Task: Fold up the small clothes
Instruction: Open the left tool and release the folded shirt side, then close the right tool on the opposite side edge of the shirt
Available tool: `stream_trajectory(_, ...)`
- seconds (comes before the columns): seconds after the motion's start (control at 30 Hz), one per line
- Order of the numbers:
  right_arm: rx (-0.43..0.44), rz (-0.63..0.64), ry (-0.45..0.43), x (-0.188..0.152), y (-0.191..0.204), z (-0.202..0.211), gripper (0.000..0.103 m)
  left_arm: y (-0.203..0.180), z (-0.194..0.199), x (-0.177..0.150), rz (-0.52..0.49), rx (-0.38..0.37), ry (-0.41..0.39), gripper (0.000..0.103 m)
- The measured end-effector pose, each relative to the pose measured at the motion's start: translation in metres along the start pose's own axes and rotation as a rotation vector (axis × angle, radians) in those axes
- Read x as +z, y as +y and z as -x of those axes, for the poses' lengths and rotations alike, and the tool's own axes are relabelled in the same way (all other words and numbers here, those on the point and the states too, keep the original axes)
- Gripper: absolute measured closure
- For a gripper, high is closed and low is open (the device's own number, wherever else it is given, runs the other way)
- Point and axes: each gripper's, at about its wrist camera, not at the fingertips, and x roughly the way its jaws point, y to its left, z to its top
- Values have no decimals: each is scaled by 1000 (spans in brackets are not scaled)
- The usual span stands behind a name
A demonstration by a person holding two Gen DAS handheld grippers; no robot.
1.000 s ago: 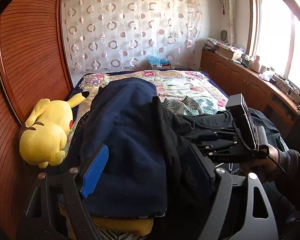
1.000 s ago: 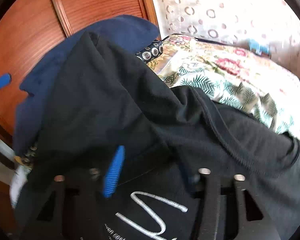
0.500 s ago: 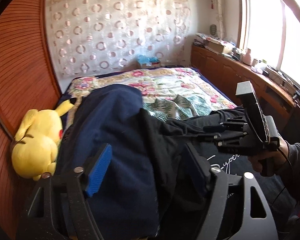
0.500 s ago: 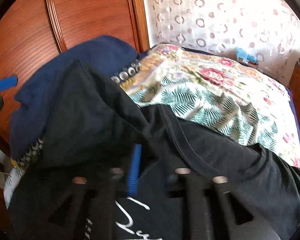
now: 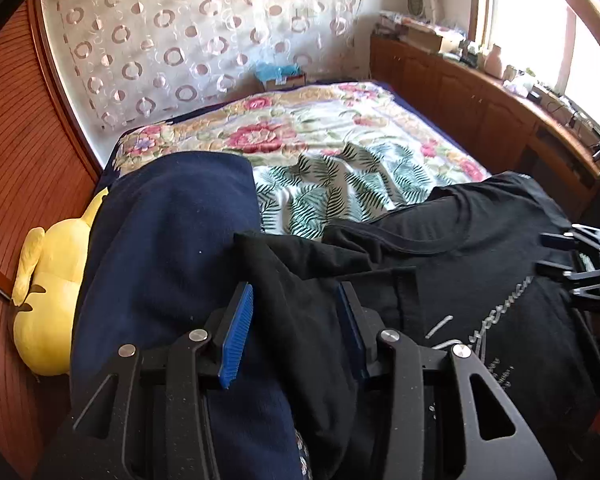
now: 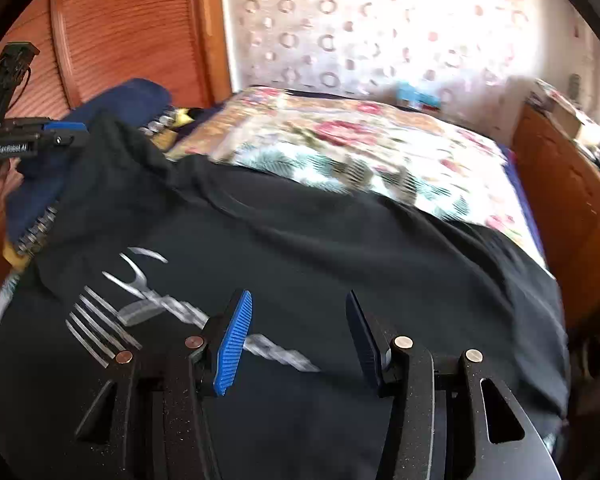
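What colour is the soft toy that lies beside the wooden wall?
Yellow. The soft toy shows best in the left wrist view, beside the navy garment.

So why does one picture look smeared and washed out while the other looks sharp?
Right wrist view: motion blur smears the floral bedspread and the black T-shirt's white print, and glare bleaches the circle-patterned curtain. Left wrist view: sharp, only the window overexposed; both bend straight edges, fisheye-style.

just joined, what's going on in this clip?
A person with a handheld gripper in each hand is working a black T-shirt spread over a floral bed. The left gripper has a bunched fold of the shirt between its closing jaws, beside a navy garment. The right gripper hangs over the printed front, jaws opening, nothing gripped.
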Motion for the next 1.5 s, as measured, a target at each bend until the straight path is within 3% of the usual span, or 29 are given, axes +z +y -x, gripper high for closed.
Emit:
stream_trajectory(0.03,-13,-3,9,-5,-4,2,43,0,-4,1,-3,4,9,65)
stream_trajectory(0.07,-32,-9,17,-9,-9,3,39,0,-7,3,-5,14,16,75)
stream_trajectory(0.1,-48,-19,17,-13,-12,6,36,2,-8,2,-7,18,18,82)
stream_trajectory(0.13,-60,-36,19,-17,-17,6,36,2,-9,3,-12,22,15,97)
stream_trajectory(0.17,-67,-51,24,-20,-21,6,36,2,-8,4,-15,20,12,99)
stream_trajectory(0.37,-87,-95,38,-25,-19,17,36,26,17,24,23,69,-78,101)
stream_trajectory(0.53,-76,-109,19,-31,-26,26,36,42,13,24,46,84,-64,101)
stream_trajectory(0.73,-76,-148,-27,-41,-47,45,36,34,16,18,41,74,-91,99)
stream_trajectory(0.83,-98,-175,-48,-51,-57,61,36,29,26,17,35,70,-122,83)
stream_trajectory(0.9,-123,-191,-56,-59,-66,74,36,21,38,15,27,56,-164,62)
stream_trajectory(0.97,-158,-209,-59,-70,-77,86,36,13,46,12,22,24,-189,52)
stream_trajectory(1.0,-172,-217,-59,-73,-80,90,36,8,49,11,21,13,-194,38)
stream_trajectory(1.07,-199,-245,-60,-84,-91,101,36,-4,54,6,15,-24,-221,18)
stream_trajectory(1.3,-279,-311,-40,-117,-121,132,37,-52,44,-13,-16,-134,-201,17)
stream_trajectory(1.5,-267,-380,-3,-135,-139,137,37,-90,12,-31,-52,-202,-115,17)
